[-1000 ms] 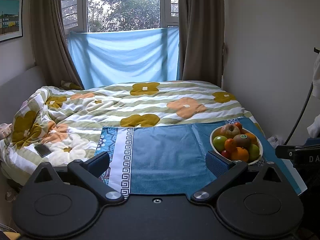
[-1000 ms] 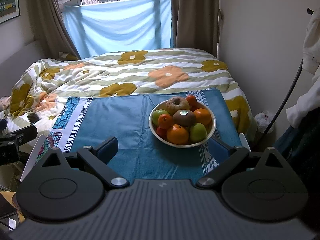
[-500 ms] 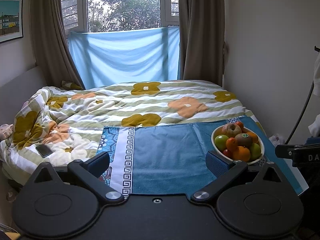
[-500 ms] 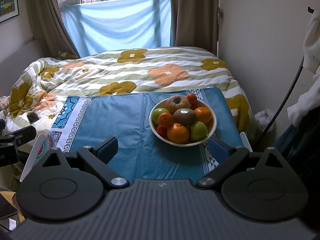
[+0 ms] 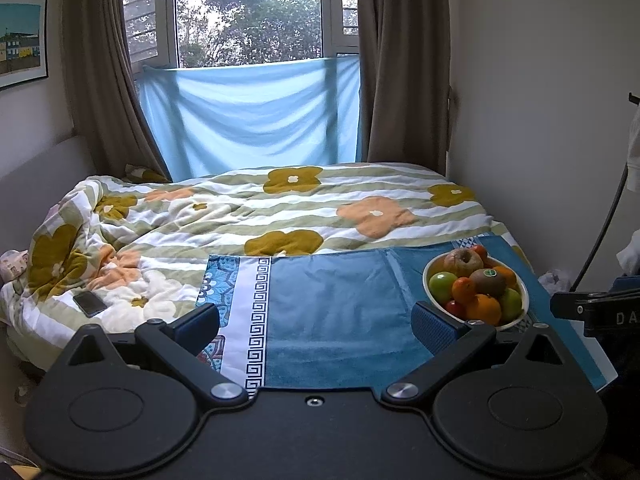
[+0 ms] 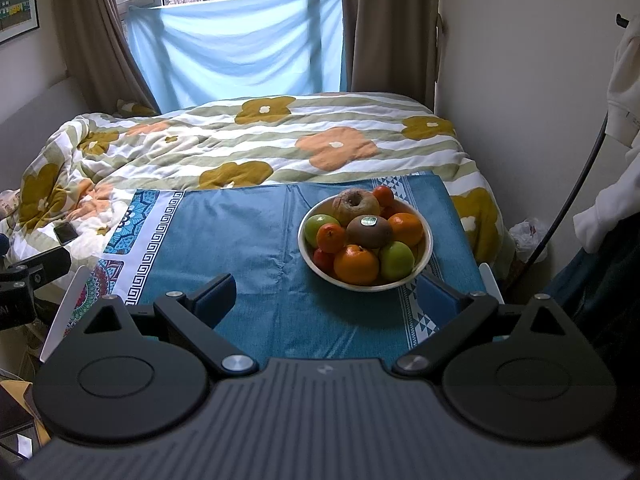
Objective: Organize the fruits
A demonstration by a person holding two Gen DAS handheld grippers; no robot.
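Fruit bowl [image 6: 425, 264] sits on the blue cloth [image 6: 248, 240] over the table, right side, piled full: kiwi [image 6: 369, 231] with sticker on top, brown wrinkled apple [image 6: 355, 205] behind, green apples, oranges, small red fruit. Right gripper [image 6: 326, 298] spread wide, empty, bowl just ahead between its fingers, no contact. Left gripper [image 5: 316, 322] also spread wide, empty, over bare cloth; bowl [image 5: 520, 312] off to its right. Left view only: window [image 5: 248, 12] with trees and the right gripper's body at the right edge. Right view only: white sleeve [image 6: 616, 160] at the right edge. Phone [image 5: 90, 303] on the flowered quilt [image 5: 280, 208] appears in both.
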